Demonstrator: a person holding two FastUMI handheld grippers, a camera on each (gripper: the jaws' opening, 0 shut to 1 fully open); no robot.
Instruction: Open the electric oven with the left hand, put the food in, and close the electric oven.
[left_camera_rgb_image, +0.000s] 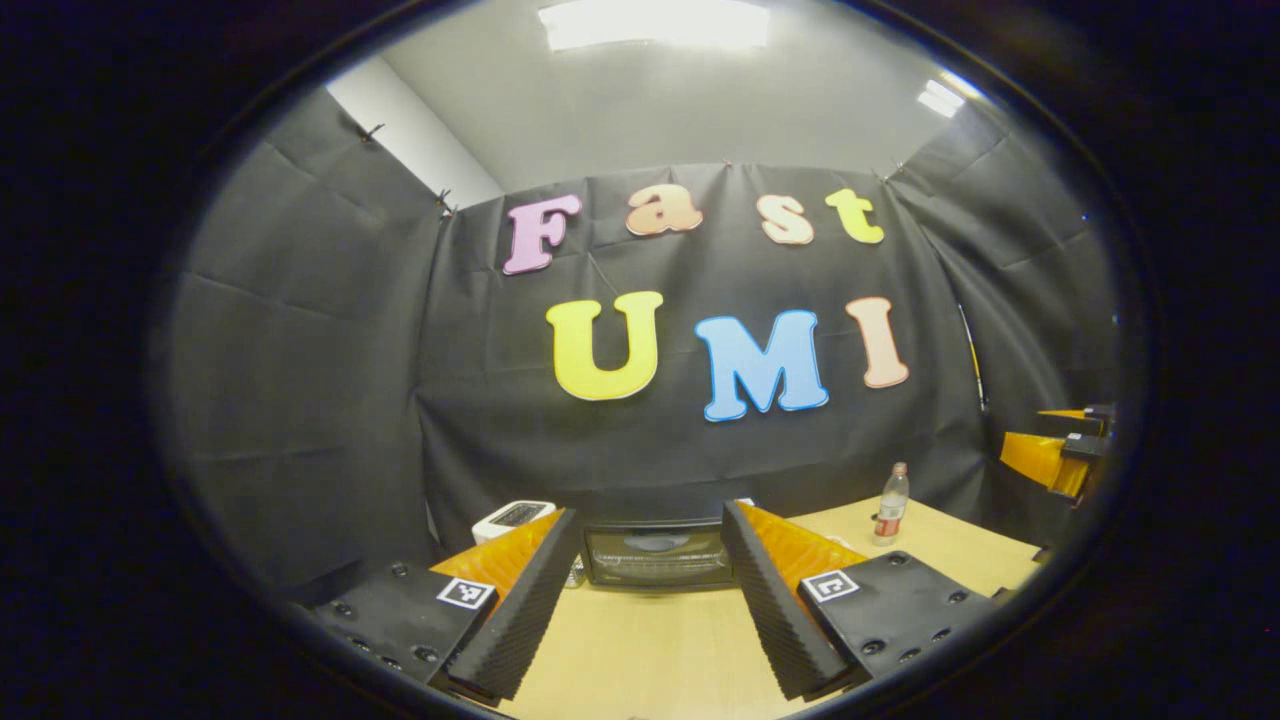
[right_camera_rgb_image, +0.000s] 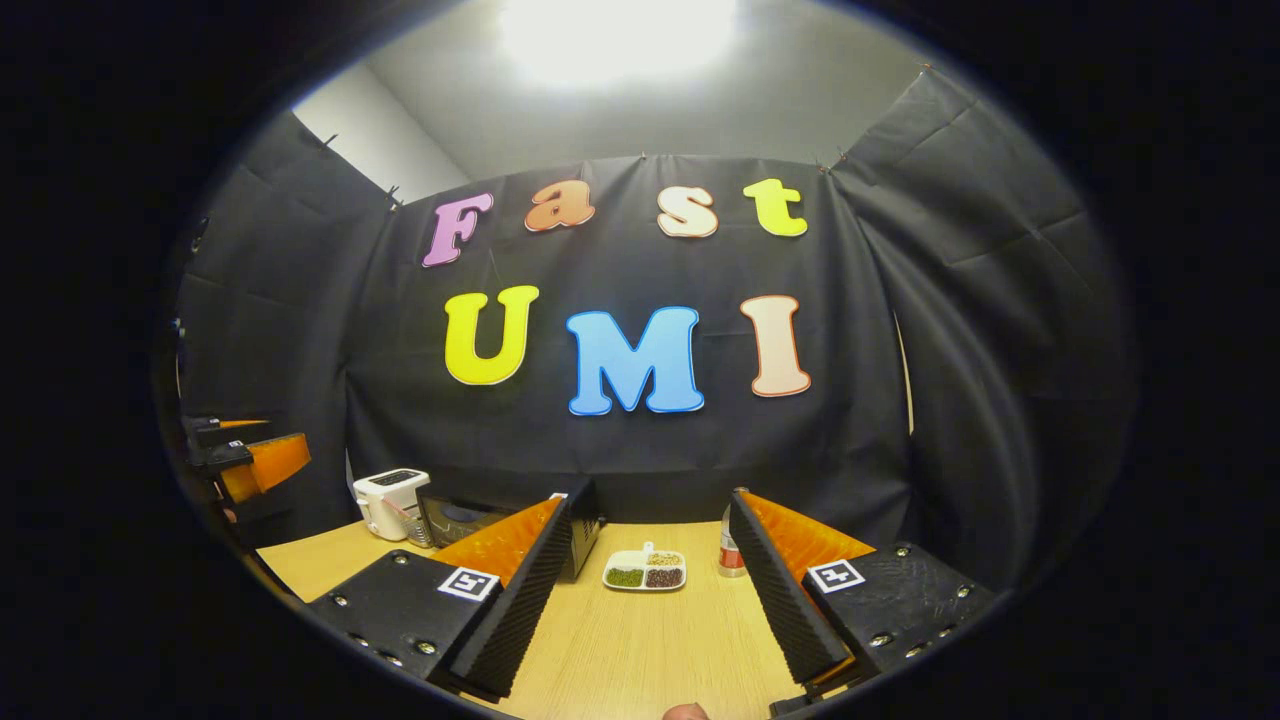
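The electric oven (left_camera_rgb_image: 655, 555), a dark box with a glass door that looks closed, stands at the back of the wooden table (left_camera_rgb_image: 640, 650), straight ahead of my left gripper (left_camera_rgb_image: 648, 520). That gripper is open, holds nothing and is well short of the oven. The food is a small white divided tray (right_camera_rgb_image: 645, 570) with green, brown and pale portions, lying on the table in front of my right gripper (right_camera_rgb_image: 655, 505), which is also open and has nothing in it. In the right gripper view the oven (right_camera_rgb_image: 465, 518) is partly hidden behind one finger.
A white toaster (left_camera_rgb_image: 512, 517) (right_camera_rgb_image: 392, 503) stands left of the oven. A drinks bottle (left_camera_rgb_image: 891, 505) (right_camera_rgb_image: 731, 555) stands right of the food tray. The right gripper (left_camera_rgb_image: 1060, 450) shows far right, the left gripper (right_camera_rgb_image: 250, 460) far left. Black cloth walls surround the table.
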